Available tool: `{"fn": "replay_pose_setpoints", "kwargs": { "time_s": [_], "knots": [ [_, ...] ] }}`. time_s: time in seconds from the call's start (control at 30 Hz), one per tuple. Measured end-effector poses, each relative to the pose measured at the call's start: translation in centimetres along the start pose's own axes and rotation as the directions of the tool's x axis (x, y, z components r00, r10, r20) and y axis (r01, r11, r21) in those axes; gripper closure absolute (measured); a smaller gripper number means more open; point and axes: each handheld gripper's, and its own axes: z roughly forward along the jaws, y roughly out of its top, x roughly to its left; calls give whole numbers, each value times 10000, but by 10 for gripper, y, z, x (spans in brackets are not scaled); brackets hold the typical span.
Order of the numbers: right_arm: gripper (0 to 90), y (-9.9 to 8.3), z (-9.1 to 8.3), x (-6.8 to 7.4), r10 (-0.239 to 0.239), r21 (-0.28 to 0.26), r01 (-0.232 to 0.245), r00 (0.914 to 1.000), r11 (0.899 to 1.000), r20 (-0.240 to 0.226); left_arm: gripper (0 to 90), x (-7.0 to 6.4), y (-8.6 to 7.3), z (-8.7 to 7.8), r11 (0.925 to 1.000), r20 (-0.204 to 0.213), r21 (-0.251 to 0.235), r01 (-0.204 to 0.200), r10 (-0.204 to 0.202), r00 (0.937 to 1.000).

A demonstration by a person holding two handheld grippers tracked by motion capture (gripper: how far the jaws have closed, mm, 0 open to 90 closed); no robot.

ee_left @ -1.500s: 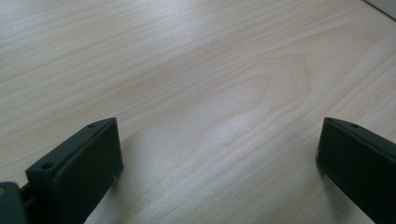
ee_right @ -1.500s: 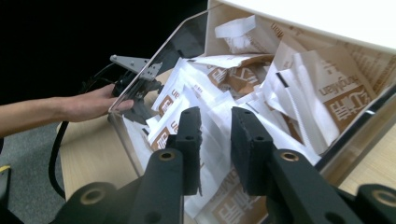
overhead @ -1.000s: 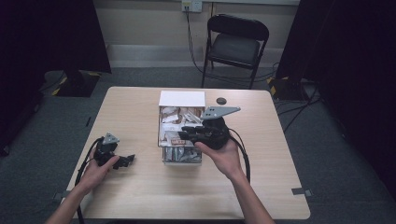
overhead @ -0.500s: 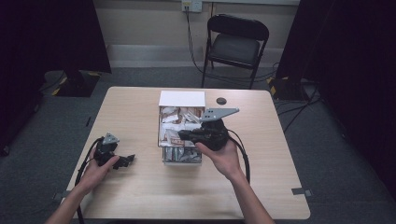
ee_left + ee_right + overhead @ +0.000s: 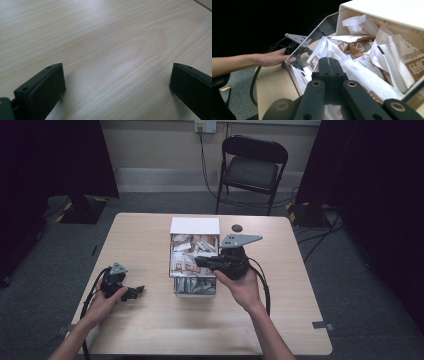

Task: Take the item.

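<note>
Fingers of the right gripper point(image 5: 329, 65) stay closed over the packets point(image 5: 362, 72).

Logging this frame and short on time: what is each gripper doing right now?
Left gripper: open, jaws wide apart over bare table, holding nothing.
Right gripper: shut, jaws together above the packets in the box; whether it pinches one cannot be told.

Pale wooden table top point(image 5: 107, 42): smooth, matt laminate with visible grain. Black plastic left gripper point(image 5: 117, 85): jaw faces matt, slightly textured. Black right gripper point(image 5: 329, 65): matt plastic links with brass-coloured rivets. Clear plastic drawer bin point(image 5: 312, 35): glossy, transparent walls under a smooth white shell. White-and-brown paper sachets point(image 5: 362, 50): matt, creased, crimped along their edges
</note>
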Motion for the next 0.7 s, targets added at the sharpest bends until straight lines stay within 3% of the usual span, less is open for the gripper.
{"fn": "replay_pose_setpoints", "kwargs": {
  "time_s": [0.7],
  "knots": [
    [900,6,-15,0,21,-519,-8,9997,9987,246,0,0,0,0,10000,0,-3,4,-4,10000]
  ]
}}
